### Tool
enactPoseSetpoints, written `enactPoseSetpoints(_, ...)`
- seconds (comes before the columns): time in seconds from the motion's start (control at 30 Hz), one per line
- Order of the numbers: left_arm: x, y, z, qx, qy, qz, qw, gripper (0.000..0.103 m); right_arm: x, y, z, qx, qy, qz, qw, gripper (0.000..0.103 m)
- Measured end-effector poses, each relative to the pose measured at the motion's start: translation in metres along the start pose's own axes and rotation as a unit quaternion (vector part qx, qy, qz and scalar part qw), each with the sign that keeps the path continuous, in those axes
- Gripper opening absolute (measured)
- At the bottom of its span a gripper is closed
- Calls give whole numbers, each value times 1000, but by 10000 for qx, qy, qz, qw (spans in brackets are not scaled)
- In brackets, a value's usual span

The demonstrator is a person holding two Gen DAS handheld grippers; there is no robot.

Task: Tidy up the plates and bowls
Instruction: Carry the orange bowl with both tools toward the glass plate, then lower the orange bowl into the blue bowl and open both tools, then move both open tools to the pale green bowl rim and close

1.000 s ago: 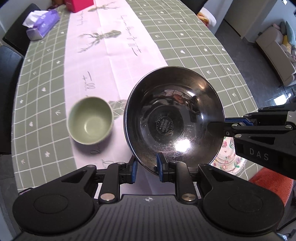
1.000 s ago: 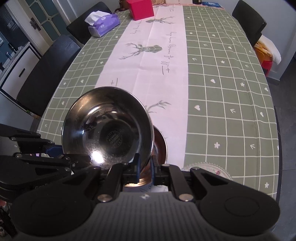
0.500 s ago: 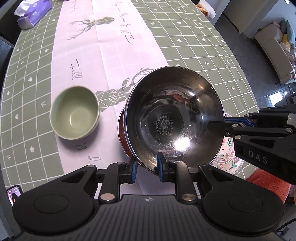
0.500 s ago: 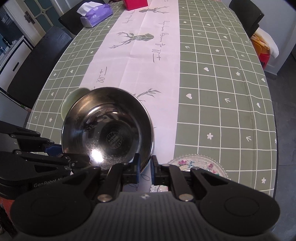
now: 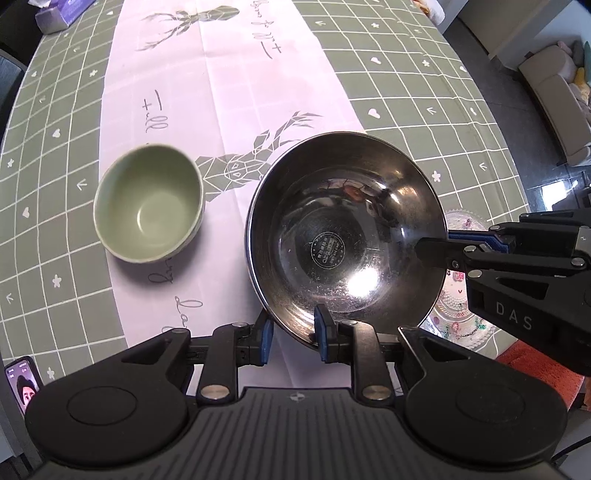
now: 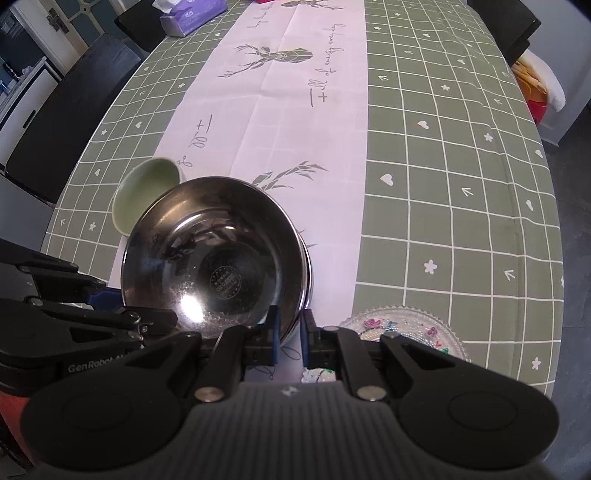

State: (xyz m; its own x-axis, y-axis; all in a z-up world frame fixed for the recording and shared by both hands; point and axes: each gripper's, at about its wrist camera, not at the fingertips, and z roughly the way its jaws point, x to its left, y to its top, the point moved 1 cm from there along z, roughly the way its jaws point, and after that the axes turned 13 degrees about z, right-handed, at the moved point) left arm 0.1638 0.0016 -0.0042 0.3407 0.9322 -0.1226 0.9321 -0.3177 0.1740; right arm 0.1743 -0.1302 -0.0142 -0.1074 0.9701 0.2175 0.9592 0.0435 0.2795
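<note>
Green bowl [image 5: 147,213] far left on the table [image 5: 55,177], upright, empty, well apart from both grippers. Looks ceramic/melamine: stiff, prob chips if knocked, rim is the only sensible hold.

Steel bowl [image 5: 345,236] centre, over the pink runner [image 5: 229,92]. Thin polished metal, so light, rigid, slippery; dents rather than breaks. Rim pinch is the only grab, and a wall that thin can pivot between the pads.

Left gripper [image 5: 291,338]: fingers astride the near rim, one pad inside, one outside, gap looks a bit wide. Can't tell if actually clamped.

Right gripper [image 6: 290,334]: fingers astride the rim on its side, closed down narrow, looks like gripping the steel bowl. In the right wrist view a second rim edge shows under the bowl on the right, poss. another steel bowl nested below, not sure.

Glass plate [image 6: 406,332] w/ floral pattern just right of the bowl at the table edge. Fragile, close to the right gripper, main knock risk.

Tissue box [image 6: 192,14] far end, not in the way.
</note>
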Motion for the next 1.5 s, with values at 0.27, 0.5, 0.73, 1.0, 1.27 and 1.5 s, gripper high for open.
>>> enactPoseSetpoints(0.27, 2, 1, 3, 72, -187, -41, 9998, 31, -1, 4, 5, 38, -63, 33, 10000, 9)
enactPoseSetpoints(0.5, 6, 1, -10, -131, -167, -28, 9998, 41, -2, 5, 4, 19, -46, 101, 9999, 17)
enactPoseSetpoints(0.73, 0, -1, -31, -539, -76, 398, 9977, 43, -1, 8, -14, -303, -28, 75, 9995, 32)
enactPoseSetpoints(1.0, 13, -9, -55, -1129, 11, 608, 9917, 44, 11, 15, -34, -812, 324, 54, 9962, 37)
enactPoseSetpoints(1.27, 55, -18, -69, -1452, 273, 355, 9884, 44, 44, 26, -30, -953, 655, -62, 9933, 37)
enactPoseSetpoints(1.5, 99, -29, -68, -1588, 608, 166, 9853, 44, 87, 35, -13, -915, 773, -339, 9922, 37)
